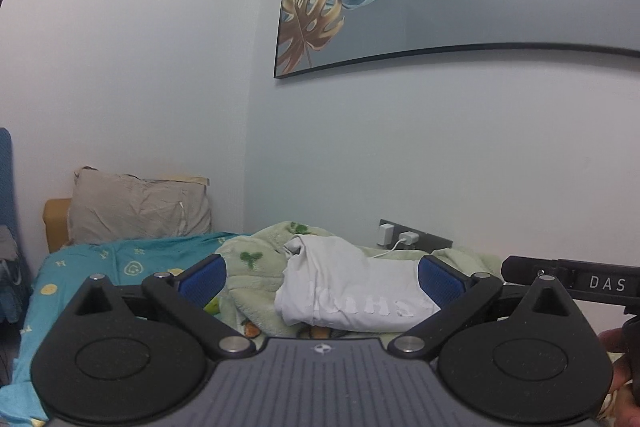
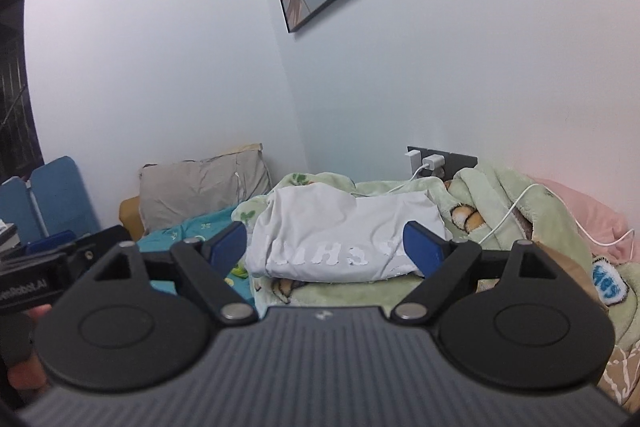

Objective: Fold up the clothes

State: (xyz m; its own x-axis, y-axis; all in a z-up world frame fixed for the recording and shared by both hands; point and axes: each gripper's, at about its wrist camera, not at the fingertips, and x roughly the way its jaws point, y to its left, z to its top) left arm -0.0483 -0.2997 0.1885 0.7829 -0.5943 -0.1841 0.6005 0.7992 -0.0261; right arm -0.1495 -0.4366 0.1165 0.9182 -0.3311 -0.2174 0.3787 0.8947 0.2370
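Observation:
A white folded garment with white lettering (image 1: 352,287) lies on a green fleece blanket (image 1: 256,267) on the bed; it also shows in the right wrist view (image 2: 344,231). My left gripper (image 1: 322,277) is open and empty, held in front of the garment and apart from it. My right gripper (image 2: 326,245) is open and empty, also in front of the garment. The right gripper's body shows at the right edge of the left wrist view (image 1: 592,283). The left gripper's body shows at the left edge of the right wrist view (image 2: 52,267).
A teal patterned sheet (image 1: 100,275) covers the bed's left part. A grey pillow (image 1: 140,211) leans on the wall. Chargers with white cables (image 2: 430,163) plug into a wall socket behind the blanket. A pink cloth (image 2: 580,211) lies far right.

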